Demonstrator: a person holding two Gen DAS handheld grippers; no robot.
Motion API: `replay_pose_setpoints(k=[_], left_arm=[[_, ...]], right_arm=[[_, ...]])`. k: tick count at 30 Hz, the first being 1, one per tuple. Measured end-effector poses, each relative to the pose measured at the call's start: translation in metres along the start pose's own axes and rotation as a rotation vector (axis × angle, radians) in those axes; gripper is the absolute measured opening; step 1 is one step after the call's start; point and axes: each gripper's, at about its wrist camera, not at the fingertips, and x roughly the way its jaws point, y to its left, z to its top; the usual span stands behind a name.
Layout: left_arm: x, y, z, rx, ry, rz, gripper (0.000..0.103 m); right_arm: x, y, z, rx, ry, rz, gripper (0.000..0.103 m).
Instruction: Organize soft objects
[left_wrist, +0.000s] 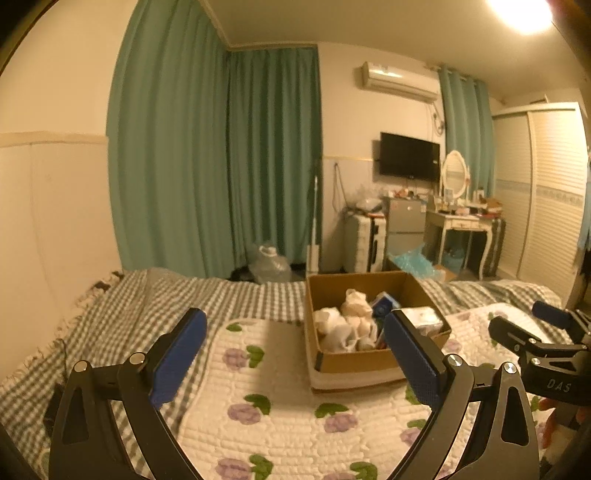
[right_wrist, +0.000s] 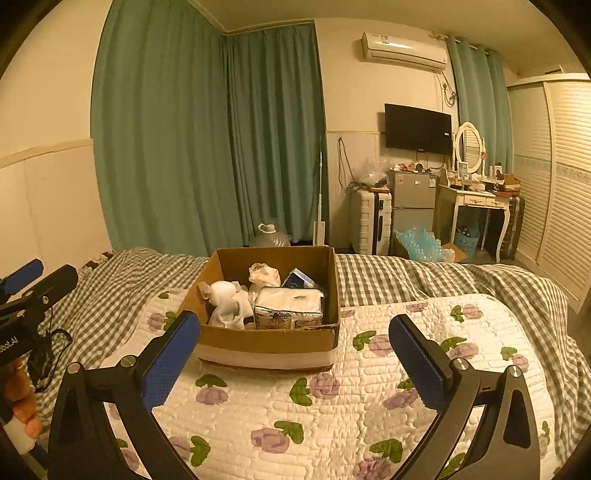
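The left gripper (left_wrist: 295, 350) fills the lower half of its own wrist view, blue-padded fingers (left_wrist: 180, 354) spread wide with nothing between them, held above a white quilt (left_wrist: 280, 417) printed with purple flowers. The right gripper (right_wrist: 293, 360) sits likewise at the bottom of its view, fingers (right_wrist: 170, 360) spread and empty over the same quilt. In the left wrist view the right gripper shows at the right edge, and in the right wrist view the left gripper shows at the left edge. Ahead of both, a brown cardboard box (right_wrist: 266, 339) rests on the quilt, right of centre in the left wrist view and at centre in the right. Inside it lie crumpled white soft items (right_wrist: 227, 302), a cream cloth bundle (right_wrist: 263, 275), a wrapped tissue pack (right_wrist: 289, 306) against the near wall and a blue packet (right_wrist: 299, 278) behind it. A grey-checked bedspread (right_wrist: 406, 277) covers the bed beyond the quilt. Teal curtains (right_wrist: 207, 140) hang at upper left, with a wall television (right_wrist: 418, 128) at upper right.
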Motion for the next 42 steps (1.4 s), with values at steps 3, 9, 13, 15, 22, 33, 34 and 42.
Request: replay_pose_setpoints(k=[3, 9, 13, 15, 22, 33, 34, 42], left_arm=[[0.005, 0.0, -0.005, 0.001, 0.011, 0.001, 0.098], [0.007, -0.006, -0.008, 0.017, 0.029, -0.014, 0.098], [0.01, -0.008, -0.011, 0.02, 0.045, -0.026, 0.098], [0.011, -0.009, -0.012, 0.018, 0.054, -0.029, 0.098], [0.011, -0.007, -0.013, 0.009, 0.062, -0.04, 0.098], [0.012, -0.01, -0.014, 0.021, 0.076, -0.05, 0.098], [0.012, -0.01, -0.014, 0.021, 0.076, -0.049, 0.098], [0.012, -0.009, -0.014, 0.018, 0.077, -0.053, 0.098]], right_arm=[[-0.001, 0.001, 0.0, -0.003, -0.005, 0.002, 0.103], [-0.009, 0.005, 0.001, -0.016, -0.031, 0.004, 0.103], [-0.01, 0.006, 0.001, -0.017, -0.033, 0.02, 0.103], [-0.01, 0.006, 0.002, -0.02, -0.038, 0.017, 0.103], [-0.014, 0.009, 0.002, -0.034, -0.068, 0.012, 0.103], [-0.012, 0.012, 0.003, -0.046, -0.063, 0.018, 0.103], [-0.011, 0.011, 0.003, -0.043, -0.058, 0.017, 0.103], [-0.01, 0.009, 0.004, -0.03, -0.047, 0.017, 0.103]])
